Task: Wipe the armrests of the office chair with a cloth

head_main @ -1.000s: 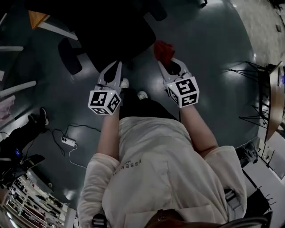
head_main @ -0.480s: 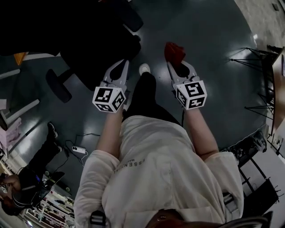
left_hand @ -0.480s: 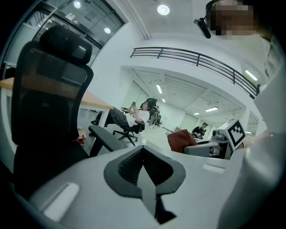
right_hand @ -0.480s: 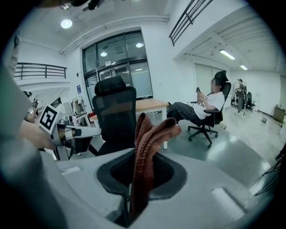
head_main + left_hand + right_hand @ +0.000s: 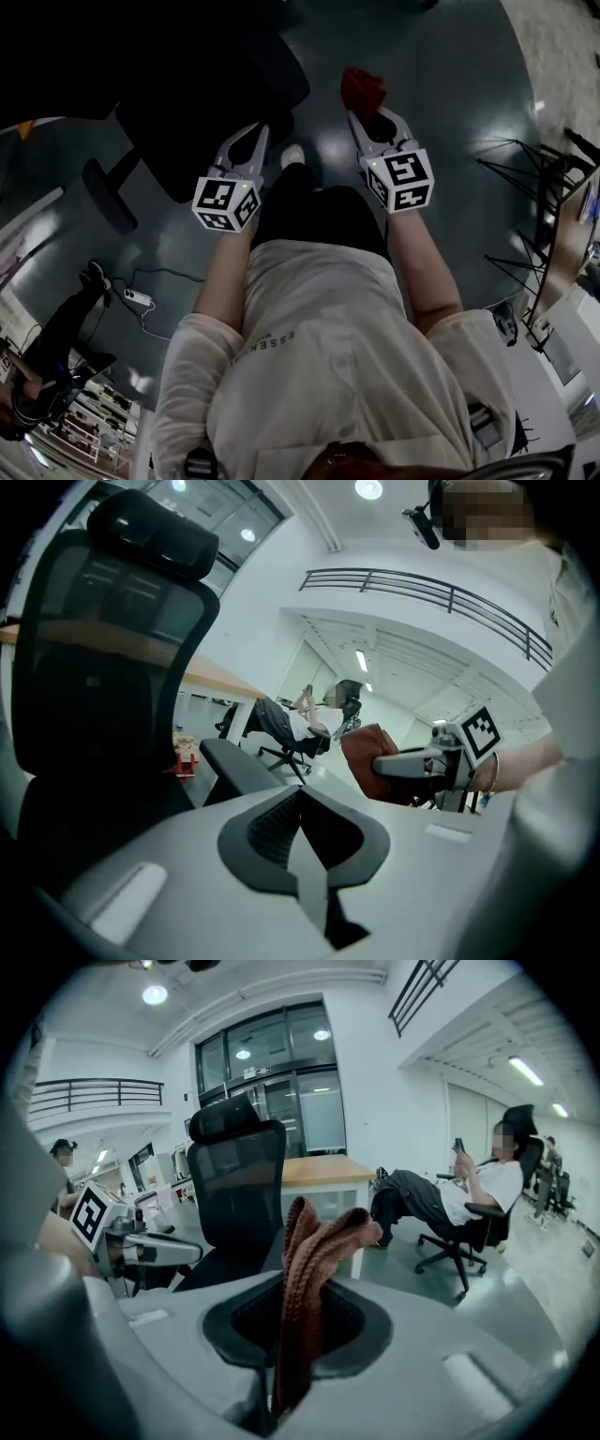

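Right claw (image 5: 364, 117) clamped on the red cloth (image 5: 362, 87), left claw (image 5: 251, 136) closed on nothing: carry the cloth leftward to the office chair (image 5: 187, 103), ahead and left, its armrest (image 5: 232, 763) nearer the left claw.

Big open-plan office w/ an upper level. A black mesh chair (image 5: 234, 1180) is standing in front of a wood-top surface (image 5: 323, 1171). Nearby a person (image 5: 469, 1194) is leaning back in a swivel chair (image 5: 487, 1232), holding a phone (image 5: 459, 1146). Glass doors (image 5: 281, 1063) & round ceiling lights (image 5: 155, 995) are showing behind, and strip lights (image 5: 525, 1071) are glowing to the side. A railing (image 5: 422, 588) is running along the upper level. The dark glossy floor (image 5: 441, 122) is reflecting light, w/ a power strip (image 5: 137, 297) & cable (image 5: 155, 328) lying on it.
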A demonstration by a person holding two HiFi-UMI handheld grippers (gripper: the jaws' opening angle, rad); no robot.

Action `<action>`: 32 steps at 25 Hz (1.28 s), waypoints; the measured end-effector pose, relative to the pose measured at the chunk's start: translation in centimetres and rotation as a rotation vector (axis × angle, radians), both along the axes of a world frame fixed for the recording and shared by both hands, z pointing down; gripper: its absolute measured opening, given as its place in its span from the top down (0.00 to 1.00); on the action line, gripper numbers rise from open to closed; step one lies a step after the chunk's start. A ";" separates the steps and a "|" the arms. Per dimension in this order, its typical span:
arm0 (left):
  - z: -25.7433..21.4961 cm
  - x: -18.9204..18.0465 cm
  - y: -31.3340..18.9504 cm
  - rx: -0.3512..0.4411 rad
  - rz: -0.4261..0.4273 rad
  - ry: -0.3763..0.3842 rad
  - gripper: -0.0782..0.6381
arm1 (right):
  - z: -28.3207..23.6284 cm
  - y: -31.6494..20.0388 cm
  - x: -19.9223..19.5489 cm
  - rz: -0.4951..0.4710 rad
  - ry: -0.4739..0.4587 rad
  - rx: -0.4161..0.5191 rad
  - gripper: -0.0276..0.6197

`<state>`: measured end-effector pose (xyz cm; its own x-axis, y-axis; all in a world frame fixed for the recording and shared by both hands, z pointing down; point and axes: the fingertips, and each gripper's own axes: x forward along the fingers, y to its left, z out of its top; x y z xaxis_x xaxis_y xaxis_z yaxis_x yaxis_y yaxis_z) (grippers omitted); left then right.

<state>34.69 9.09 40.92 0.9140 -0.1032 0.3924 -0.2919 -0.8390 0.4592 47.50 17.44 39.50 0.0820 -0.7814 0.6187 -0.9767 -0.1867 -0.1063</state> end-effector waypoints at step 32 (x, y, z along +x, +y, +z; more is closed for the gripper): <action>9.4 3.1 -0.4 -0.206 -0.536 -0.090 0.87 | 10.1 -26.6 -2.4 -0.879 0.151 -0.063 0.88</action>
